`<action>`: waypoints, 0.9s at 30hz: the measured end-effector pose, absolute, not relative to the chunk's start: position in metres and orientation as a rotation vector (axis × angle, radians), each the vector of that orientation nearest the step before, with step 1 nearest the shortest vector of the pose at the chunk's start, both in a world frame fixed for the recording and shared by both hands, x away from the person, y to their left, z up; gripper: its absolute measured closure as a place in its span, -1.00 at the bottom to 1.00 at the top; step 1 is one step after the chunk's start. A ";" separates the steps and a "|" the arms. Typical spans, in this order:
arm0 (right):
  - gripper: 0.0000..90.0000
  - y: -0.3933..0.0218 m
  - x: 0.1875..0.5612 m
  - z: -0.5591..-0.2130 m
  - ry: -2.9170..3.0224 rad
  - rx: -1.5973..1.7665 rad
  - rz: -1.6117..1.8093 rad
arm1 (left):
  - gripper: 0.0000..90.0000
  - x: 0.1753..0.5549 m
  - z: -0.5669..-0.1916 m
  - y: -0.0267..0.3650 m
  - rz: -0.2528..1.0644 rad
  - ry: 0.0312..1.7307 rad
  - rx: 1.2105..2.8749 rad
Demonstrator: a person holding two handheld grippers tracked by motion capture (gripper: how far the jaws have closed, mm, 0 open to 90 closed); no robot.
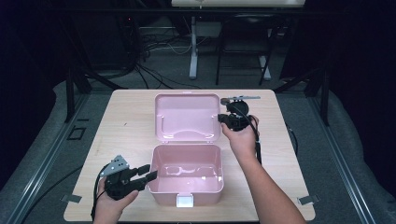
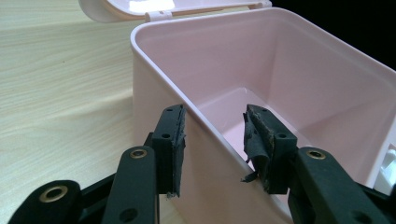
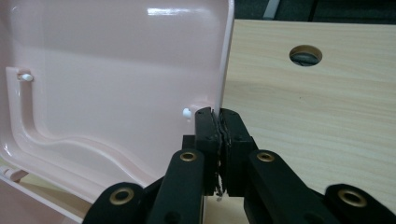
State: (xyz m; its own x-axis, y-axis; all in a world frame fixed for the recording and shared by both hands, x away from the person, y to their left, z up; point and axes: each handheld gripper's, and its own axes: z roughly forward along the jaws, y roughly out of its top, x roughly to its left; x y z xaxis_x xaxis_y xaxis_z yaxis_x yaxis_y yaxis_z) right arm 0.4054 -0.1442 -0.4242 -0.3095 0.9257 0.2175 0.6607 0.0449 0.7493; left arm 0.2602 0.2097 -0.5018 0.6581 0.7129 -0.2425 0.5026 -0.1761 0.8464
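lid (image 1: 187,116): flat open at 12 o'clock of box (image 1: 186,173)
right tongs (image 1: 223,118): clamped on lid's 3 o'clock edge
left tongs (image 1: 150,171): wide, astride box's 9 o'clock wall, no squeeze

the pink box (image 2: 261,60) runs off the left gripper view's right edge.

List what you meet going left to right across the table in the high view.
Left gripper, its jaws astride the box's left wall → pink box → person's right hand, whose right gripper pinches the edge of the open lid → bare table.
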 end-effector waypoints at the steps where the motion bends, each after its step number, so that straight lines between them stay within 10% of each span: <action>1: 0.94 -0.145 0.407 -0.424 2.014 1.620 1.135 | 0.29 0.260 -0.502 0.210 0.253 0.967 1.835; 27: 0.93 -0.150 0.440 -0.427 2.166 1.796 1.047 | 0.28 0.262 -0.502 0.209 0.249 0.966 1.836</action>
